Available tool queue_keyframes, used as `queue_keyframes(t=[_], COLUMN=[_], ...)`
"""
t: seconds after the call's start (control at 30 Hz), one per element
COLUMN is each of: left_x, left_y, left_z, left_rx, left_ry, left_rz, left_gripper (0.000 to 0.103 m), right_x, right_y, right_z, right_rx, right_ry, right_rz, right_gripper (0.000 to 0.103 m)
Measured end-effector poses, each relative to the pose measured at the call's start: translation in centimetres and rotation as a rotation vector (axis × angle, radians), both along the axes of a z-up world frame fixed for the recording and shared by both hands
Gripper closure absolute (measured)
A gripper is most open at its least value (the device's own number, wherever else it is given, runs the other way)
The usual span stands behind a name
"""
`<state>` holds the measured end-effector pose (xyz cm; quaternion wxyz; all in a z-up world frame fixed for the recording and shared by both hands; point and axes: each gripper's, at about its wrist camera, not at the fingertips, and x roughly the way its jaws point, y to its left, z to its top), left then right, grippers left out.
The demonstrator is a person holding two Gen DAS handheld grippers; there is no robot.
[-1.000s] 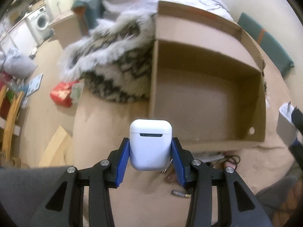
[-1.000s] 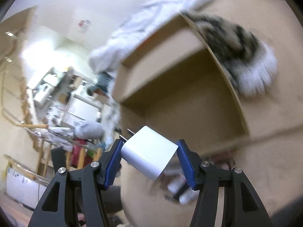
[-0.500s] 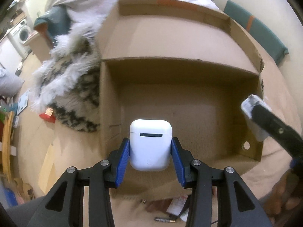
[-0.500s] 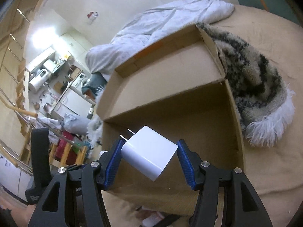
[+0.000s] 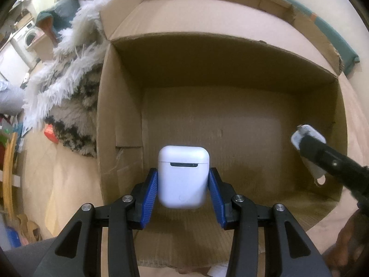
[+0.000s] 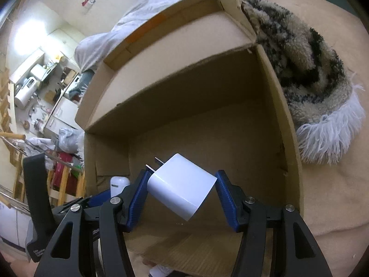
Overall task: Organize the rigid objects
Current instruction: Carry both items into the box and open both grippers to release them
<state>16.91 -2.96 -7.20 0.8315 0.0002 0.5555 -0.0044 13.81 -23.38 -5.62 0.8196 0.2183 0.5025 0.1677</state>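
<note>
Only from the right tongs (image 6: pixel 182 190) do charger (image 6: pixel 182 188) prongs (image 6: pixel 154 164) show.

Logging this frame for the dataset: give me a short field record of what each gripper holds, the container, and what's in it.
left gripper: shut on white earbud case
right gripper: shut on white charger plug, prongs pointing up-left
container: open cardboard box, both grippers over its opening
box contents: floor bare where visible
beside box: shaggy blanket

Dim indoor light, fisheye-warped edges
</note>
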Motion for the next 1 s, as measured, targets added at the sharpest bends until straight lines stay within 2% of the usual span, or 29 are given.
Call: queue_keyframes(t=[0.2,0.37,0.6,0.73,0.8,0.83,0.9,1.0], left_x=[-0.2,-0.4,-0.9,-1.1,-1.1,-1.1,-1.2,-1.3], left_y=[0.1,0.2,-0.3,-0.4,-0.5,-0.5,-0.6,-0.8], left_z=[-0.1,-0.2,-0.7,-0.6,-0.6,-0.6,-0.5,-0.1], left_rx=[-0.039,-0.026,-0.030,-0.031,-0.034,-0.036,-0.043,-0.064], left_ry=[-0.005,-0.013,-0.016,-0.013,-0.006,-0.003,-0.006,-0.014], left_rz=[-0.005,-0.010,-0.010,-0.009,-0.013,-0.017,-0.020,-0.014], left_gripper=[0.063,0.063,0.063,0.063,0.057,0.054,0.040,0.033], right_x=[0.3,0.4,0.5,0.4,0.4,0.4,0.3,0.3], right_y=[2.2,3.2,3.4,2.9,2.4,2.5,2.1,1.9], right_z=[-0.5,-1.0,-1.6,-1.5,-1.2,-1.1,-0.8,-0.6], right_rx=[-0.092,-0.142,-0.182,-0.173,-0.146,-0.132,-0.104,-0.080], right_ry=[0.000,0.016,0.031,0.032,0.024,0.020,0.008,0.001], right_rz=[0.060,0.089,0.093,0.077,0.060,0.054,0.039,0.031], right_gripper=[0.042,0.041,0.041,0.041,0.041,0.038,0.032,0.028])
